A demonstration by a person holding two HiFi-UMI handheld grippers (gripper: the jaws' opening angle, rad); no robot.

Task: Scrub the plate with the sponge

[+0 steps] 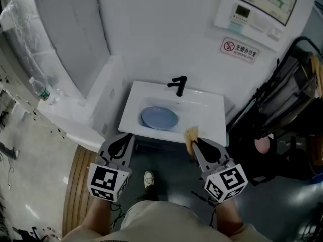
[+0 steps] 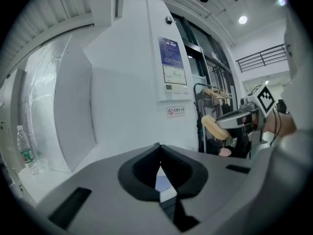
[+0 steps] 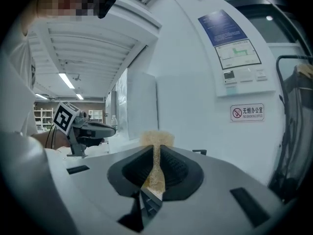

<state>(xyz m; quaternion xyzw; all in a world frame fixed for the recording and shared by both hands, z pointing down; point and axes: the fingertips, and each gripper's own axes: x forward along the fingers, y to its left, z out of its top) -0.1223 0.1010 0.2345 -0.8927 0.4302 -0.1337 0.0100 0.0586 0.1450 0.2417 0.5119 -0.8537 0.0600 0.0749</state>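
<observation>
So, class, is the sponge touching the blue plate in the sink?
Apart. Head view: the sponge, clamped in the right gripper, sits right of the plate with bare sink showing between them.

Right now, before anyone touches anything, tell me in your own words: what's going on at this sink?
A person stands facing a white sink with a tool in each hand. The right tool is shut on a yellowish sponge. The left tool is shut with nothing in it. A blue plate lies in the basin below the black faucet. Both tools are near the sink's front edge, short of the plate, so scrubbing has not begun.
</observation>
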